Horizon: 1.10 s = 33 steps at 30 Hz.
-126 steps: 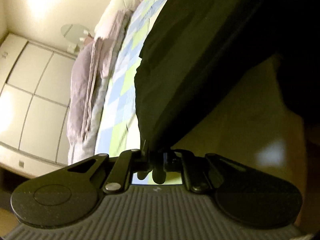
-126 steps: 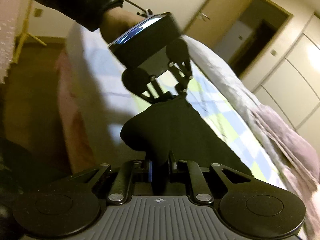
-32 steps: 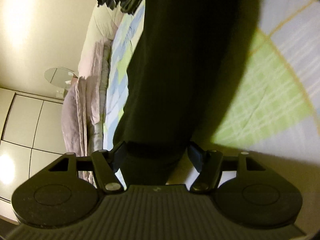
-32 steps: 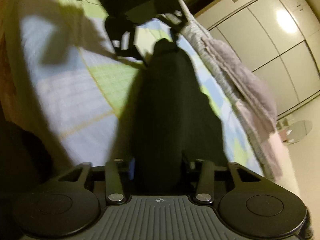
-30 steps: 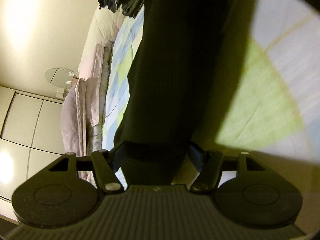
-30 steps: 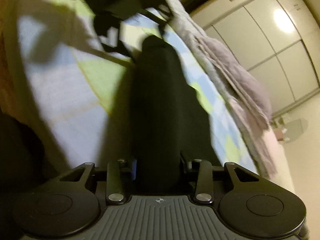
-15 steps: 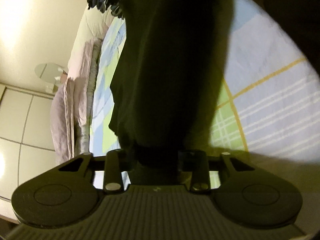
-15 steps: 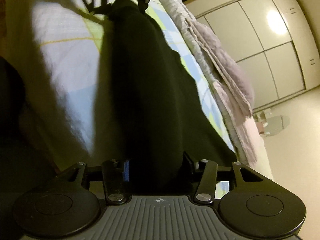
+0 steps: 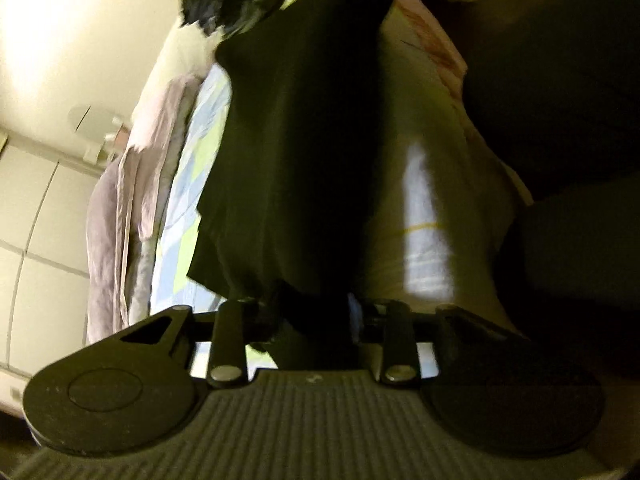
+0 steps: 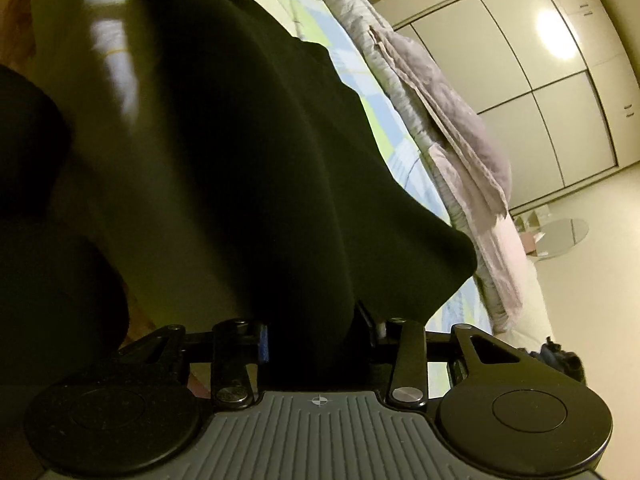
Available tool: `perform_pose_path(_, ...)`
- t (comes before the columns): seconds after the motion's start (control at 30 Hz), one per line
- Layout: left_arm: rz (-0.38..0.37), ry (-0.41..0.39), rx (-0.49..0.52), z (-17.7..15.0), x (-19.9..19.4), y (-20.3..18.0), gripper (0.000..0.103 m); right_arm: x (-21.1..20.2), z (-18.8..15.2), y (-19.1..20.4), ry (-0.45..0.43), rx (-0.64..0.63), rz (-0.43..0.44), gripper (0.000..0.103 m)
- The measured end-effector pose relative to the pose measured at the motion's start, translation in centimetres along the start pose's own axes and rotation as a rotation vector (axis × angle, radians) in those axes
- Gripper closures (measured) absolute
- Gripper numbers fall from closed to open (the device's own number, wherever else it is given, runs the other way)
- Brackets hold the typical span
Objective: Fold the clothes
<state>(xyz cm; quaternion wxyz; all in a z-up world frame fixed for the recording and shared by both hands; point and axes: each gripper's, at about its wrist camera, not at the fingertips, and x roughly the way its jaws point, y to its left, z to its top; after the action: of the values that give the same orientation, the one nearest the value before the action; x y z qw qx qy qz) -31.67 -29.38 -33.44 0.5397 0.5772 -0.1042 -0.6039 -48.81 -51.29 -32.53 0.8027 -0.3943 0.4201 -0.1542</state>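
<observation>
The left gripper (image 9: 314, 320) pinches one end of the black garment (image 9: 296, 140) between its fingers; the right gripper (image 10: 312, 332) pinches the other end. The cloth stretches ahead of both pairs of fingers, over the checked bed (image 10: 380, 108), with a grey blanket (image 10: 460, 136) beyond.

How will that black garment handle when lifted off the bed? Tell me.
Probably floppy: the black garment sags in soft folds between both grippers. Likely light, since its loose corner hangs freely. Its edges may droop onto the checked bedsheet.
</observation>
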Motion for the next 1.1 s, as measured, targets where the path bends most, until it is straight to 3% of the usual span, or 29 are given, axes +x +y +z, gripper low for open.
perform_pose_path(0.03,-0.006,0.007,-0.04,-0.3,-0.4,0.5,0.064,-0.3,-0.2,-0.1,0.004,0.011,-0.002,0.058)
perform_pose_path(0.27,-0.037,0.036,-0.331,-3.2,-2.8,4.8,0.064,-3.0,-0.8,-1.9,0.025,0.168,0.032,0.054)
perform_pose_path(0.47,-0.031,-0.009,-0.514,-3.0,-2.5,9.0,0.064,-6.3,-2.0,-5.2,0.006,0.397,0.05,0.054)
perform_pose_path(0.67,-0.167,-0.072,-0.693,-0.6,2.2,14.3,0.063,-6.6,-2.4,-10.9,-0.073,0.651,0.083,0.054)
perform_pose_path(0.87,-0.267,-0.082,-0.773,1.3,9.5,18.0,0.062,-2.1,-2.1,-17.1,-0.148,0.865,0.169,0.054)
perform_pose_path(0.9,-0.281,-0.08,-0.793,1.4,10.9,18.5,0.062,-1.0,-2.1,-18.0,-0.155,0.895,0.192,0.047)
perform_pose_path(0.93,-0.297,-0.077,-0.815,1.3,12.2,19.0,0.061,0.1,-2.2,-18.9,-0.157,0.923,0.213,0.031)
perform_pose_path(0.97,-0.315,-0.072,-0.836,1.2,13.4,19.4,0.061,1.2,-2.1,-19.6,-0.159,0.944,0.23,0.026)
perform_pose_path(1.1,-0.39,-0.044,-0.923,0.3,18.0,20.6,0.061,5.3,-2.0,-21.8,-0.16,0.989,0.277,0.025)
